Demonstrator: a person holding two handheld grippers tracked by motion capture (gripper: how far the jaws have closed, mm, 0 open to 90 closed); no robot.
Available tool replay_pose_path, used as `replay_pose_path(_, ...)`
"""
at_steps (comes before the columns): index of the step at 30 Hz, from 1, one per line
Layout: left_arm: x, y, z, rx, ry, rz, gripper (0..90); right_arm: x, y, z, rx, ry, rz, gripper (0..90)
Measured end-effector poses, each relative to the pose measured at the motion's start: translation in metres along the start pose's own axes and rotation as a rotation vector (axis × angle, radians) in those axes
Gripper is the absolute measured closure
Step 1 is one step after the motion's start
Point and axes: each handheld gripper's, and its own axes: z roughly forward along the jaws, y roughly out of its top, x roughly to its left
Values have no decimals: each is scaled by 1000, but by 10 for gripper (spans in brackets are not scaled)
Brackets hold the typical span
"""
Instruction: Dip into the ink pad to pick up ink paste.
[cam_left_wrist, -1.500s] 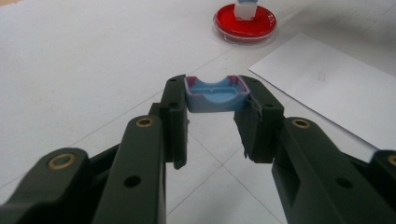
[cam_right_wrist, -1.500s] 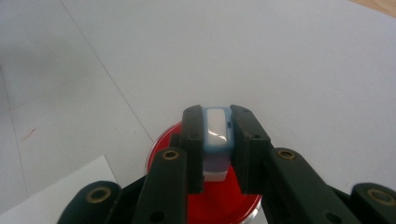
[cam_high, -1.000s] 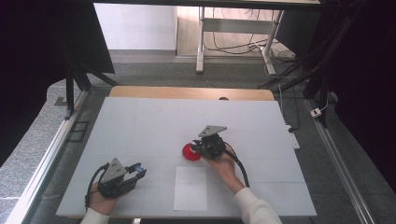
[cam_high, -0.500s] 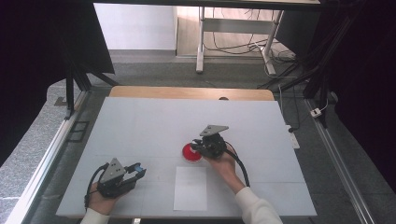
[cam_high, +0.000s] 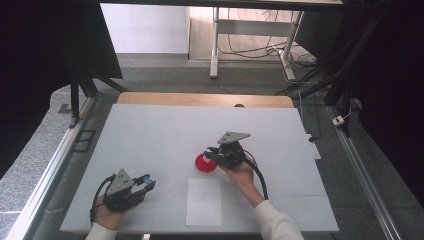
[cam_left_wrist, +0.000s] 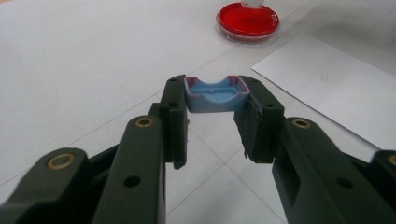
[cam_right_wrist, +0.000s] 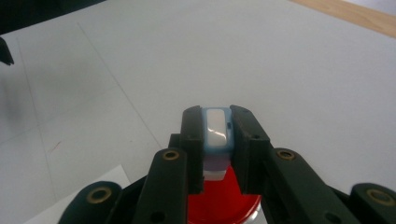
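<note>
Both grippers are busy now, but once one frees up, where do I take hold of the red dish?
Probably by the rim of the red dish, from above with the jaws straddling it. It is round, shallow and lies flat on the table, so the thin side wall is the only edge to pinch.

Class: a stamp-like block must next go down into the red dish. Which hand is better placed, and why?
Right. The right gripper already holds a small white and blue block directly above the red dish. The left gripper clamps a blue cap well short of the dish, near the table's front edge.
</note>
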Motion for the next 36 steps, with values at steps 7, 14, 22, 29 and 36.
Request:
replay_pose_path(7, 0, 0, 0, 0, -1, 0, 646, 7, 0, 7, 43, 18, -36, 752)
replay_pose_path(14, 0, 0, 0, 1, 0, 0, 647, 11, 0, 10, 56, 21, -52, 752)
replay_pose_path(22, 0, 0, 1, 2, -1, -1, 647, 14, 1, 10, 71, 15, -69, 752)
replay_pose_path(29, -1, 0, 1, 3, -1, 1, 647, 14, -1, 13, 84, 5, -79, 753)
replay_pose_path(36, -1, 0, 1, 2, -1, 2, 647, 15, -1, 14, 86, -2, -90, 753)
